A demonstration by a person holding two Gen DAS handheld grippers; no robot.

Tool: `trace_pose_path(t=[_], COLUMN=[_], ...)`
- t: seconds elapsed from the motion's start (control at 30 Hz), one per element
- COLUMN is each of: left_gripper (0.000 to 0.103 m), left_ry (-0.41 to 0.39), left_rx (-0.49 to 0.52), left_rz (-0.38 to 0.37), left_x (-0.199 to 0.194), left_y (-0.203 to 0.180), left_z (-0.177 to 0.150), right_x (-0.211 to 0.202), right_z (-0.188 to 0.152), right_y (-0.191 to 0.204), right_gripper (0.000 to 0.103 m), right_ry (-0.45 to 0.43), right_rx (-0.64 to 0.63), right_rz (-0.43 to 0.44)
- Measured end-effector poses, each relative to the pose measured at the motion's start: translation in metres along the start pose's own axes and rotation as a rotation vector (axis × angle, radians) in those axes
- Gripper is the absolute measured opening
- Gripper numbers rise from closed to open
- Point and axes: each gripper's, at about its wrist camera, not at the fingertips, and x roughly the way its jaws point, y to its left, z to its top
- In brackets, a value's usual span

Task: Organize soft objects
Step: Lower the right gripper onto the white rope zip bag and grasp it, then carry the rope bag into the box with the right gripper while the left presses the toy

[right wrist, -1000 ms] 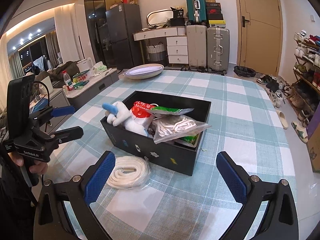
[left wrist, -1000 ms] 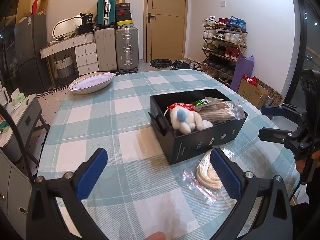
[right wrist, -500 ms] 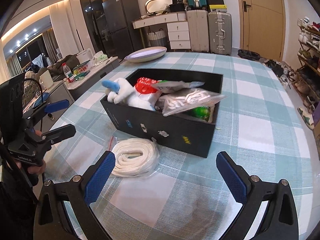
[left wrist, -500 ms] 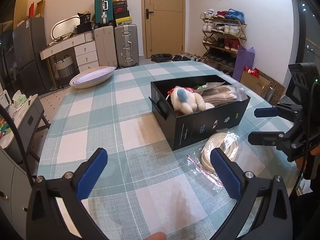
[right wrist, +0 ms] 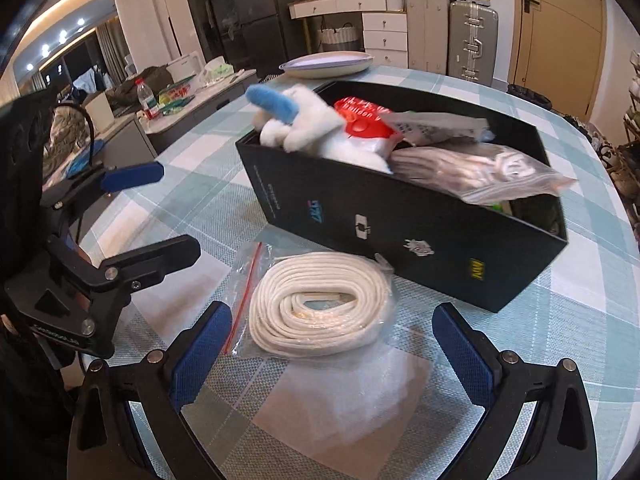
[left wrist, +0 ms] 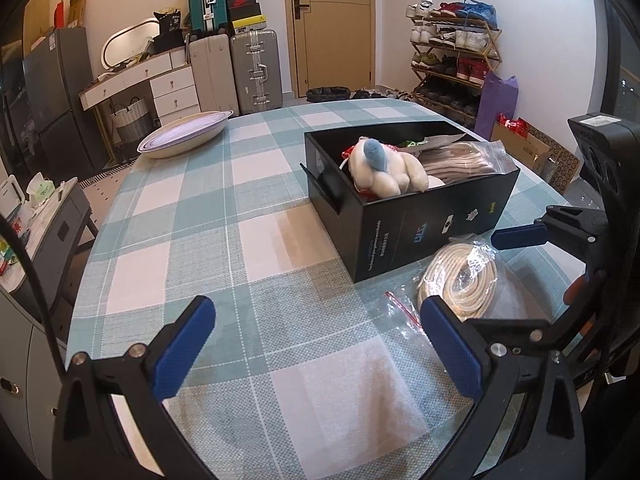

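Hovering my right gripper (right wrist: 332,344) wide open over the bagged rope coil (right wrist: 320,304), which is lying on the table (right wrist: 592,292) against the black box (right wrist: 400,220); my left gripper (left wrist: 316,344) is gaping empty nearby.

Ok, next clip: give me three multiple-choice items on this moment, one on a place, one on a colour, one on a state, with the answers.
1. Where is the bagged rope coil?
A. inside the black box
B. on the tablecloth beside the black box
C. in the white bowl

2. What colour is the plush toy's ear?
A. blue
B. green
C. yellow

3. How are the right tongs?
A. shut on the coil
B. shut, empty
C. open, empty

Answers:
1 B: the coil lies outside the black box, by its printed wall.
2 A: the plush toy shows a blue ear.
3 C: the right tongs have pads spread wide either side of the coil, without touching it.
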Motion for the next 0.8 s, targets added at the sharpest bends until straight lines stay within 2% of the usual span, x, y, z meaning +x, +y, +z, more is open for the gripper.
trace_pose_path(t=[0.4,0.57,0.7,0.77,0.8], left_gripper=[0.102,0.101,0.094,0.086,0.079], left_ry=[-0.007,-0.014,-0.024,-0.026,-0.024], left_rx=[-0.033,-0.037,-0.038,-0.035,-0.034], left_rz=[-0.020,-0.024,-0.029,-0.030,-0.030], left_x=[-0.002,-0.003,-0.005,-0.005,-0.004], left_y=[0.008,0.009,0.009,0.008,0.008], left_z=[0.001,0.002,0.003,0.002,0.003], right_x=[0.023,0.026,0.021,0.017,0.016], right_z=[0.004,0.002,0.000,-0.003,-0.003], right_y=[0.020,0.024,0.020,0.015,0.015], right_gripper=[0.101,0.089,0.072,0.069,0.066], right_ry=[0.053,0.052,0.037,0.036,0.033], right_rx=[-0.073,-0.082,-0.077,-0.078,-0.083], right_rz=[-0.062,-0.050,-0.042,-0.033,-0.031])
